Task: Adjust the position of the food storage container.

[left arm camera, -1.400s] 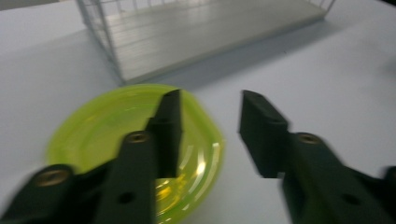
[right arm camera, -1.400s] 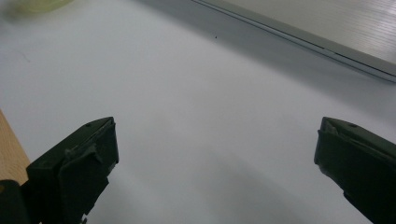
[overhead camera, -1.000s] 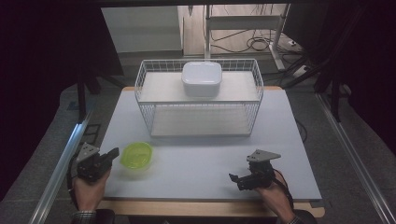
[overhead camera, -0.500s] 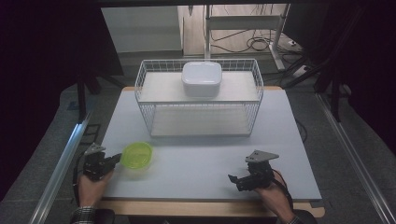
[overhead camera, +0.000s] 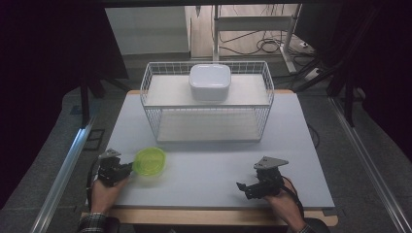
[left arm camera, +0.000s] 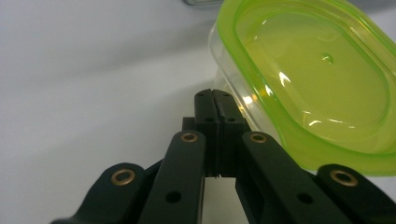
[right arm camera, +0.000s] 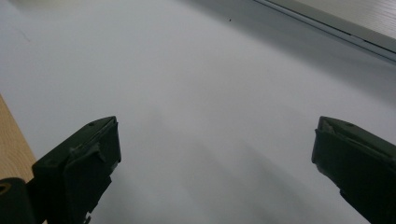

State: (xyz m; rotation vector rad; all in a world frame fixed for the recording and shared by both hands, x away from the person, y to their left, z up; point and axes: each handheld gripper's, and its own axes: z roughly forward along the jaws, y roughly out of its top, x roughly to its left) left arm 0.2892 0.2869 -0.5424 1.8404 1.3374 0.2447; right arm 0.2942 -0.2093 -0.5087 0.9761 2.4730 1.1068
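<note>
A clear container with a lime-green lid (overhead camera: pixel 149 161) (left arm camera: pixel 317 79) sits on the white table top (overhead camera: pixel 204 167) at the front left. My left gripper (overhead camera: pixel 129 169) (left arm camera: pixel 213 97) is shut with nothing between its jaws. Its tips rest against the container's clear left side wall, just under the lid's rim. At the front right, my right gripper (overhead camera: pixel 244 187) (right arm camera: pixel 215 154) is held open low over bare table, its jaws wide apart and holding nothing.
A white wire basket (overhead camera: pixel 268 99) stands at the back middle of the table, with a white lidded box (overhead camera: pixel 210 81) on its upper shelf. A wooden strip (overhead camera: pixel 209 217) (right arm camera: pixel 11 149) runs along the table's front edge. Metal rails (overhead camera: pixel 60 177) flank both sides.
My left gripper has moved right up to the green-lidded container, and the container has shifted slightly to the right. The right gripper has stayed put.
</note>
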